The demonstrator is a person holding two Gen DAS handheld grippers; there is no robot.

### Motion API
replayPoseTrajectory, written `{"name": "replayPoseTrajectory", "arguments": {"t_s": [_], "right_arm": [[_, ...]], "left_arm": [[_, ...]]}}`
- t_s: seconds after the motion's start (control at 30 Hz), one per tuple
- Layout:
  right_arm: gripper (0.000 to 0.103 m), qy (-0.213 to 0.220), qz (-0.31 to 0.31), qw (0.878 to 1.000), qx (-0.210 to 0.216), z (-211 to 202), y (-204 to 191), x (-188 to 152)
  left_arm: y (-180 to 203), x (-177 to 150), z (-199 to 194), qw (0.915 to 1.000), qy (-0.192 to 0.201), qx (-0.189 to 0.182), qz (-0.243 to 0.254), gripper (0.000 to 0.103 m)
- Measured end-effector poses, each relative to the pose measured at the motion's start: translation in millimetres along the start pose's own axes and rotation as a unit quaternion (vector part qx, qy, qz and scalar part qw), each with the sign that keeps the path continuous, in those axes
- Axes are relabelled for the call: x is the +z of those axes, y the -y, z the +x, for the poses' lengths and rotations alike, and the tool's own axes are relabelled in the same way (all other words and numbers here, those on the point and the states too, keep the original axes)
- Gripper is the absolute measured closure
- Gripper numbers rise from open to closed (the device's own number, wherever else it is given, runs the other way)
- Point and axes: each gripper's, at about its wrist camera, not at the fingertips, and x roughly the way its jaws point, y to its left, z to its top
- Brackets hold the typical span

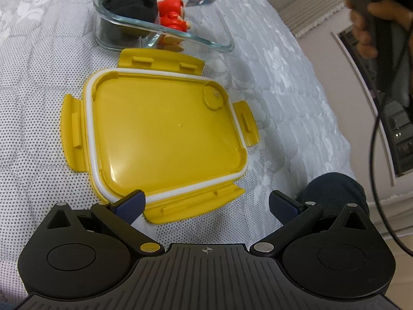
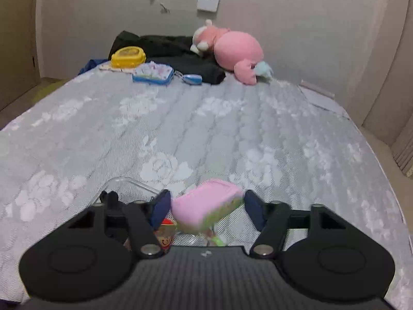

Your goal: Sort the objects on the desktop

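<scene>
Pink, soft-looking block with a green edge [image 2: 206,208] sits between the two blue pads of the right gripper [image 2: 207,209], tilted, its long axis running across from one pad to the other. The picture is blurred there, so I cannot tell whether the pads press on it or only stand beside it. Below and a little left of it, the clear glass container [image 1: 165,27] stands on the grey patterned bedcover [image 1: 258,82]. Inside are a black plush toy [image 1: 131,0] and a red plastic figure [image 1: 174,16].

The left gripper [image 1: 206,204] hangs with its jaws wide apart and nothing between them. It is just over the near edge of the yellow plastic lid with a white seal [image 1: 165,129], which lies upside down in front of the container.

I judge that the right gripper is the nearer one to the container, and the pink block only needs to go down and slightly left into it. The left gripper is closer to the lid.
</scene>
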Motion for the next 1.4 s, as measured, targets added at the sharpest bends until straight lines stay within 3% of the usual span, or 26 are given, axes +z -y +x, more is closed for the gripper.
{"name": "replayPoseTrajectory", "arguments": {"t_s": [0.4, 0.6, 1.1, 1.13, 1.17, 1.23, 1.33, 1.4], "right_arm": [[0.049, -0.049, -0.01, 0.999, 0.006, 26, -21, -13], [0.049, -0.075, -0.031, 0.997, -0.016, 48, -42, -32], [0.049, -0.09, -0.02, 0.996, -0.006, 65, -47, -46], [0.051, -0.091, -0.019, 0.996, -0.004, 65, -46, -46], [0.062, -0.091, -0.014, 0.996, -0.002, 65, -44, -46], [0.073, -0.085, 0.021, 0.996, 0.001, 63, -32, -40], [0.073, -0.075, 0.084, 0.994, 0.006, 61, -10, -31], [0.07, -0.088, 0.093, 0.992, 0.012, 68, -3, -28]], "left_arm": [[-2, 0, -1, 1.0, 0.0, -0.001, 0.004, 0.0], [-2, 1, -2, 1.0, -0.001, -0.002, 0.003, 0.0], [-2, 2, 1, 1.0, -0.003, -0.001, 0.005, 0.0], [-2, 2, 1, 1.0, -0.003, -0.001, 0.005, 0.0], [-2, 2, 1, 1.0, -0.003, -0.001, 0.005, 0.0], [-3, 2, 0, 1.0, -0.002, -0.002, 0.003, 0.0], [-3, 1, -1, 1.0, -0.002, -0.003, 0.002, 0.0], [-3, 1, -1, 1.0, -0.002, -0.002, 0.003, 0.0]]}}
